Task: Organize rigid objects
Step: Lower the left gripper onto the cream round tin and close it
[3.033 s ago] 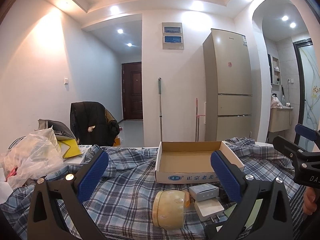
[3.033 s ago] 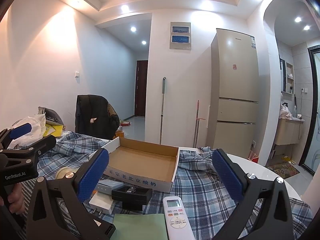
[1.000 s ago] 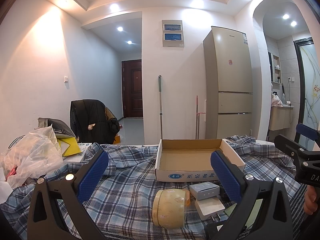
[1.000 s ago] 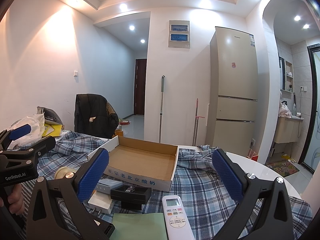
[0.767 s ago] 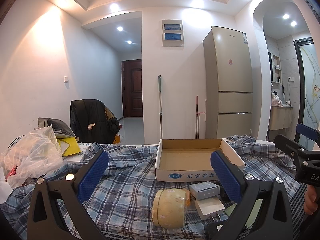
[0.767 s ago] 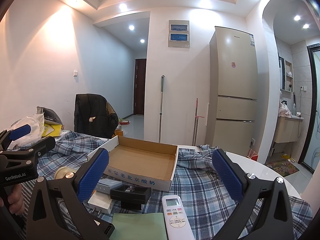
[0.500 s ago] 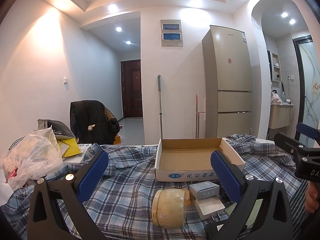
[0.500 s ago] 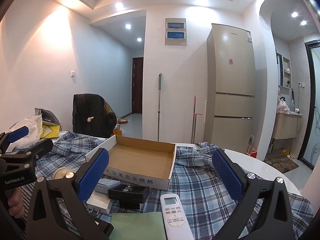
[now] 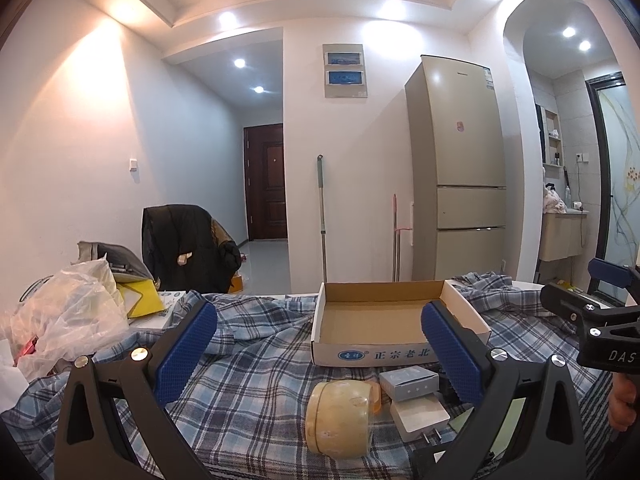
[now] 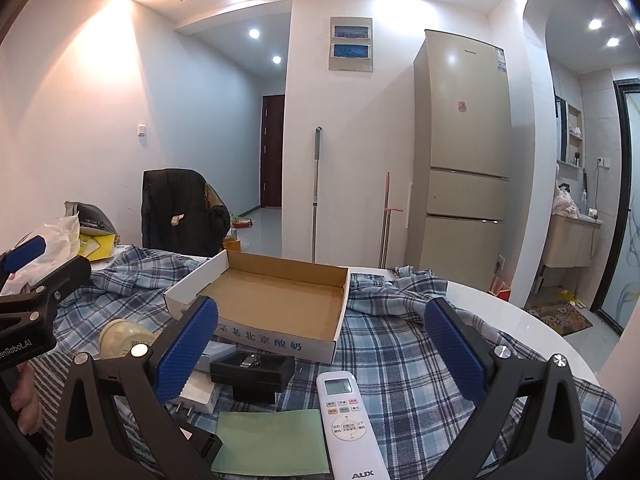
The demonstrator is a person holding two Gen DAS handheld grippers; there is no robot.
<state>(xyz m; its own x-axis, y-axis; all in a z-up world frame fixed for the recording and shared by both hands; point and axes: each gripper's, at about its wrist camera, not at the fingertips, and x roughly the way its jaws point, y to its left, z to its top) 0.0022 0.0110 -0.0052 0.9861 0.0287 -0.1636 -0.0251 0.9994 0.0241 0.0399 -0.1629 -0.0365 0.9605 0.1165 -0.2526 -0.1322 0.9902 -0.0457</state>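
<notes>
An open, empty cardboard box (image 9: 380, 322) (image 10: 276, 300) sits on the plaid cloth. In front of it lie a cream round jar on its side (image 9: 340, 420) (image 10: 120, 336), a small grey box (image 9: 408, 377), a white plug adapter (image 9: 420, 419) (image 10: 198, 394), a black case (image 10: 252, 368), a white AUX remote (image 10: 350, 424) and a green card (image 10: 272, 444). My left gripper (image 9: 320, 354) is open and empty above the jar. My right gripper (image 10: 320, 350) is open and empty above the remote and case.
A plastic bag (image 9: 68, 320) and a yellow item (image 9: 140, 300) pile up at the left. A chair with a black jacket (image 9: 188, 248) stands behind the table. The white table edge (image 10: 520, 320) shows at the right.
Both grippers stay open and nearly still. The right wrist view has shifted slightly, so the box and remote sit a little more to the left.
</notes>
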